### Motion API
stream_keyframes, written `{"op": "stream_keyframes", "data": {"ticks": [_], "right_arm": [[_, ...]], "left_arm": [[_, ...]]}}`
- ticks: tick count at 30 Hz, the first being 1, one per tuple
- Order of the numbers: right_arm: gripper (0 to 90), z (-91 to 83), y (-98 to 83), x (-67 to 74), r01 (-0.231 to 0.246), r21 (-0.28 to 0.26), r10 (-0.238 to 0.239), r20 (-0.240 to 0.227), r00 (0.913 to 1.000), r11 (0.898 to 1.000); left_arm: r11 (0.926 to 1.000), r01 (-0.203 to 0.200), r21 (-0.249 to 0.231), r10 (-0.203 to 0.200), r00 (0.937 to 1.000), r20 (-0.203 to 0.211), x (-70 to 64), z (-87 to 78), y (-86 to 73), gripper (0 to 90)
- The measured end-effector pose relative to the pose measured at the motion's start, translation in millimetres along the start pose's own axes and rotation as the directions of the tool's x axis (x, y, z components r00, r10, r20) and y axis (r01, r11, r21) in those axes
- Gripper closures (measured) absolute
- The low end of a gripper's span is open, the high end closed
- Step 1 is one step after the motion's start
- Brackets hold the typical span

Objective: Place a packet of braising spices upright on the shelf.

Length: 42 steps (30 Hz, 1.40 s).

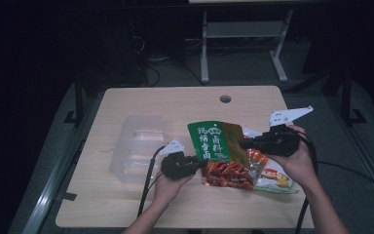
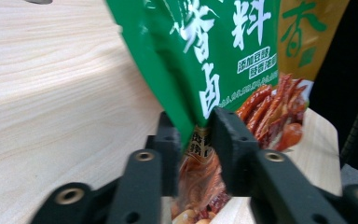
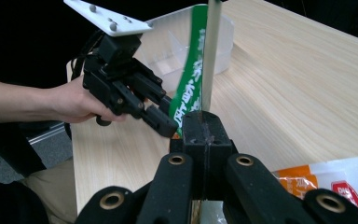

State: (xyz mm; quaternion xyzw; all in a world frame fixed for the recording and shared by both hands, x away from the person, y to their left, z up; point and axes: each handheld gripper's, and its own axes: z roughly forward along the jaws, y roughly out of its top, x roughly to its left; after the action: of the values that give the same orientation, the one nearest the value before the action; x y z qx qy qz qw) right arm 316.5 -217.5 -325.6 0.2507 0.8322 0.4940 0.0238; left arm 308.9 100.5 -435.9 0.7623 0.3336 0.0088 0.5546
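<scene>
**Snack bag gripped from both sides, box still waiting**

The green snack bag (image 1: 217, 146) hangs above the counter (image 1: 126, 195), pinched between the right gripper (image 1: 243, 144) jaws and the left gripper (image 2: 196, 140) jaws. The clear plastic box (image 1: 139, 146) beyond the left jaws appears unfilled; a second packet (image 1: 277, 179) lies under the right hand.

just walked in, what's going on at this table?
A person holds a green snack pouch up off the table between two tools. The right hand-held gripper is clamped shut on one edge of it. The left hand-held gripper has its jaws on either side of the other edge and appears to pinch it. A clear plastic container and another snack bag lie nearby.
</scene>
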Motion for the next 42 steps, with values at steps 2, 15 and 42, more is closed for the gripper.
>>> {"op": "stream_keyframes", "data": {"ticks": [2, 15, 42], "right_arm": [[89.9, -0.4, -1.6, -0.1, -0.005, 0.003, 0.005, 0.004, 1.0, 1.0], [84.0, 9.4, -19.4, -0.8, -0.03, 0.044, 0.029, 0.037, 0.9989, 0.999], [89.4, 46.2, -25.2, 18.7, -0.03, 0.117, 0.037, -0.058, 0.9977, 0.993]], "left_arm": [[0.9995, -0.032, 0.005, 0.032, 0.9995, -0.003, -2.7, -1.4, -0.1, 79.7], [0.9894, -0.145, 0.014, 0.146, 0.9859, -0.082, -19.1, -13.4, -7.7, 85.4], [0.9785, -0.203, 0.034, 0.206, 0.9734, -0.1, -39.7, -43.2, -16.7, 70.9]]}}
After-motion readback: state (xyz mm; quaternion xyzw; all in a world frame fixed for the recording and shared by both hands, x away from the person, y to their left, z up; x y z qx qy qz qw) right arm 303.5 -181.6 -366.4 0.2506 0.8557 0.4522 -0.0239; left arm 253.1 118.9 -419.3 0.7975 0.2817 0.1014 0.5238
